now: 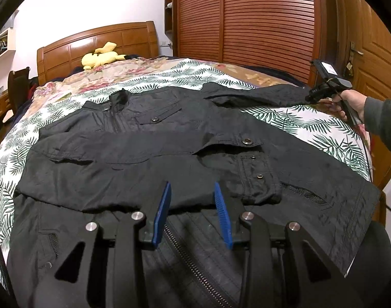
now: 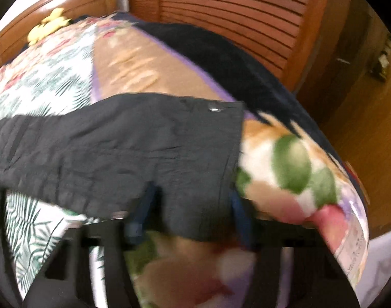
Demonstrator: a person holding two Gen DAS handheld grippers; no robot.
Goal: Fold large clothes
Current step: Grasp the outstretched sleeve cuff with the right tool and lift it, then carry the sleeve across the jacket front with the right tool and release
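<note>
A large black jacket (image 1: 149,151) lies spread on the bed, one sleeve folded across its front. My left gripper (image 1: 192,197) is open, its blue fingers (image 1: 162,213) just above the folded sleeve near the hem. The other sleeve (image 1: 257,95) stretches out to the right, where my right gripper (image 1: 313,95) is at its cuff. In the blurred right wrist view the cuff (image 2: 169,148) lies over and between the fingers of the right gripper (image 2: 192,205). The fingers stand apart; I cannot tell whether they pinch the cloth.
The bed carries a leaf-print sheet (image 1: 311,125) and a floral blanket (image 2: 285,169). A yellow plush toy (image 1: 103,56) lies by the wooden headboard (image 1: 92,43). A slatted wooden wardrobe (image 1: 259,18) and a door (image 1: 375,59) stand behind, right of the bed.
</note>
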